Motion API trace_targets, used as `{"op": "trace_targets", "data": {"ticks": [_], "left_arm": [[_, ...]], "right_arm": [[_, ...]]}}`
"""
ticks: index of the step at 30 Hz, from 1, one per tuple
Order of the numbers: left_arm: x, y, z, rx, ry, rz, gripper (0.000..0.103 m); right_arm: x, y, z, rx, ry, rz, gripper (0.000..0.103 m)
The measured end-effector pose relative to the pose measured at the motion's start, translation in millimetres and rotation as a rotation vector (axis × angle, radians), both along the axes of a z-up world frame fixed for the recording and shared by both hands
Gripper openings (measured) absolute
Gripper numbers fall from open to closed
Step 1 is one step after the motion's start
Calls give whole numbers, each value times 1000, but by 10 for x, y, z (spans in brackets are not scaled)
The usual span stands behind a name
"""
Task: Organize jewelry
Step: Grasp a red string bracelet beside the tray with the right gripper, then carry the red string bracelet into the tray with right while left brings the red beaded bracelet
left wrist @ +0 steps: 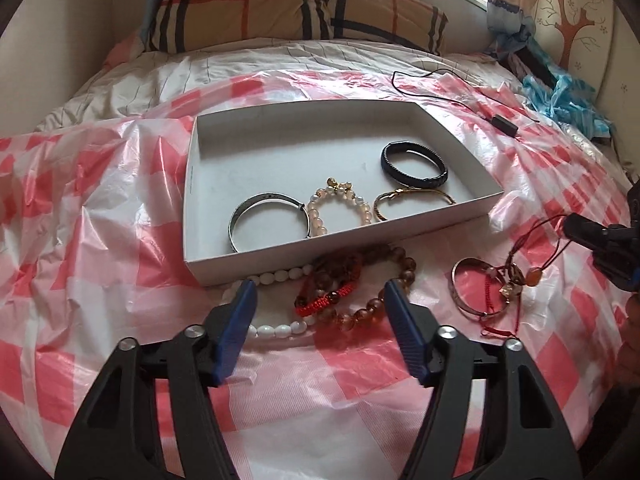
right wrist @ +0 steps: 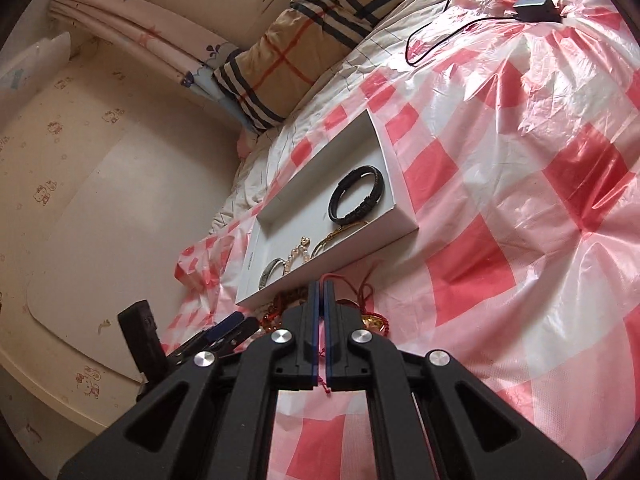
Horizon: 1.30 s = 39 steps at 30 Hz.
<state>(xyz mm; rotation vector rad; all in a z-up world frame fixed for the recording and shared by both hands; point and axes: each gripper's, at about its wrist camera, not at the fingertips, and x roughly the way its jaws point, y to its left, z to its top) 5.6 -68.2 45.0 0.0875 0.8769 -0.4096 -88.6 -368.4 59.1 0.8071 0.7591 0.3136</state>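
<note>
The left gripper (left wrist: 320,292) is hovering with jaws apart and empty over the beaded bracelets (left wrist: 352,292) lying just against the near wall of the white tray (left wrist: 320,250), whose back half is lying bare behind four bangles. The right gripper (right wrist: 321,280) is clenching a red cord (left wrist: 536,236) beside the tray's corner. Checked red-and-white plastic sheet (left wrist: 100,208) is covering the bed, pillow (left wrist: 280,4) behind.

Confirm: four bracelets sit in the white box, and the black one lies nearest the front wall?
Not quite. The left wrist view shows four in the white box, but the black bracelet lies farthest back; the other three lie along the front wall.
</note>
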Motion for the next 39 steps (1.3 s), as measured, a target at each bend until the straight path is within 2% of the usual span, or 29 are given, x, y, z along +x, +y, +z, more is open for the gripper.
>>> {"op": "trace_targets", "data": {"ticks": [2,4,6,9,15,21,25,34,39], "left_arm": [[53,-23,-64,19,26,-7,45],[74,-70,-130,40,55,-30,29],[67,-111,-158,71,59,-43,18],[41,-106,-131,72,55,-51,8],[-40,-36,-25,14,48,-58,8],[-97,126,226,-192,15,-55,7],[-114,149,371,-281,-11,-64,7],[22,149,497,-365,-21,-48,7],[141,128,549,-376,-39,-37,7]], "right_arm": [[4,11,15,-3,-6,13,3],[14,35,27,-16,-8,24,3],[13,59,45,-29,-12,33,3],[0,90,65,-47,-22,43,3],[-22,143,113,-69,-51,53,3],[-68,166,229,-78,-118,58,3],[-46,155,276,-64,-136,55,3],[232,319,439,-87,-175,99,3],[466,482,542,-99,-203,134,3]]}}
